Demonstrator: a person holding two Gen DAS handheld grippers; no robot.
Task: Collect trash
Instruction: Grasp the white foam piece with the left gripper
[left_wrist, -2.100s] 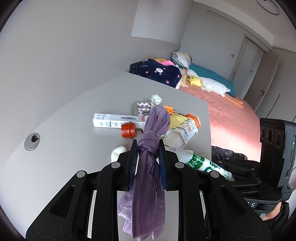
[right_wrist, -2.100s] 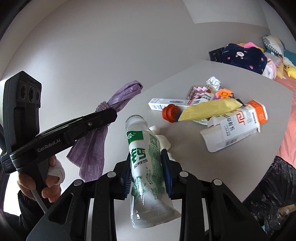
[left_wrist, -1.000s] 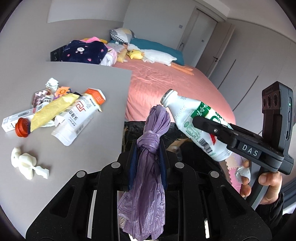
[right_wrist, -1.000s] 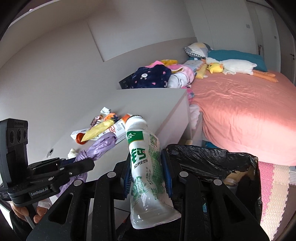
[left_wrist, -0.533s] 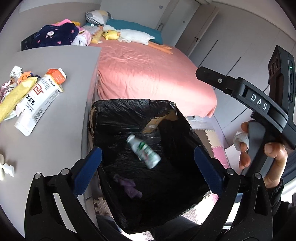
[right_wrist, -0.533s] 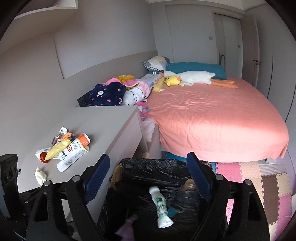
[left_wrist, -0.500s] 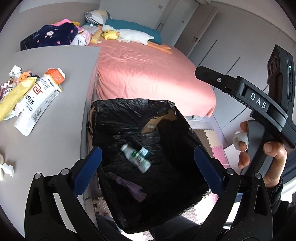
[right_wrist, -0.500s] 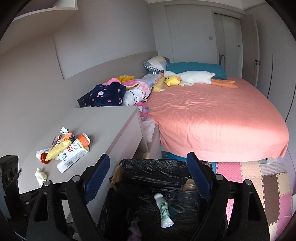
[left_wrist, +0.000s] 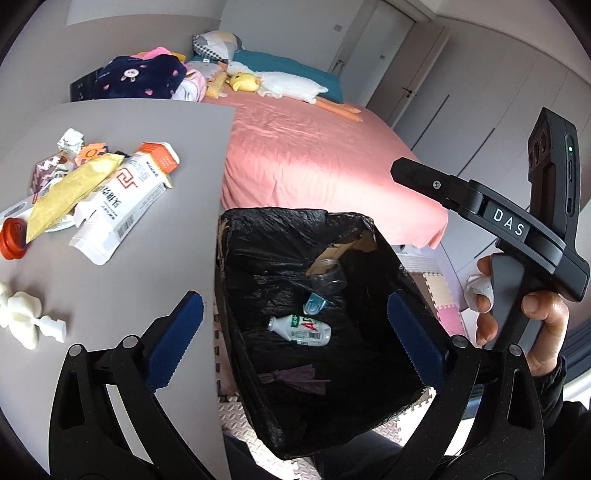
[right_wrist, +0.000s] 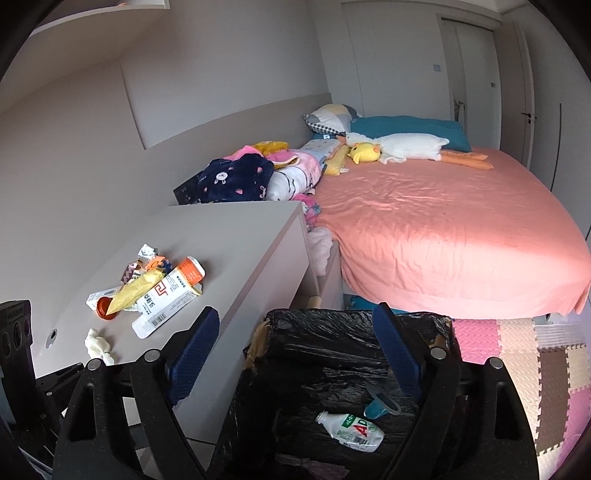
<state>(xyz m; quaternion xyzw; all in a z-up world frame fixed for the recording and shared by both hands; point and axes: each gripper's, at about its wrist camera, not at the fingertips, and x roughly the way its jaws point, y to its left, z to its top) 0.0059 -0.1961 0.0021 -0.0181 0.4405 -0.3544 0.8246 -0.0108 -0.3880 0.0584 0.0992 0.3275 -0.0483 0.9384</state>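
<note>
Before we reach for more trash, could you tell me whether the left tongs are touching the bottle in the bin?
Apart: the left wrist view shows the left tongs open and empty above the bin; the bottle lies on the bottom.

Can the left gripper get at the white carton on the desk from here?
Probably yes: the left gripper is open and empty, and the white carton lies exposed, only a yellow wrapper beside it.

A white plastic drink bottle (left_wrist: 301, 331) and a knotted purple plastic bag (left_wrist: 295, 378) lie inside the black-lined trash bin (left_wrist: 258, 229), apart.
</note>
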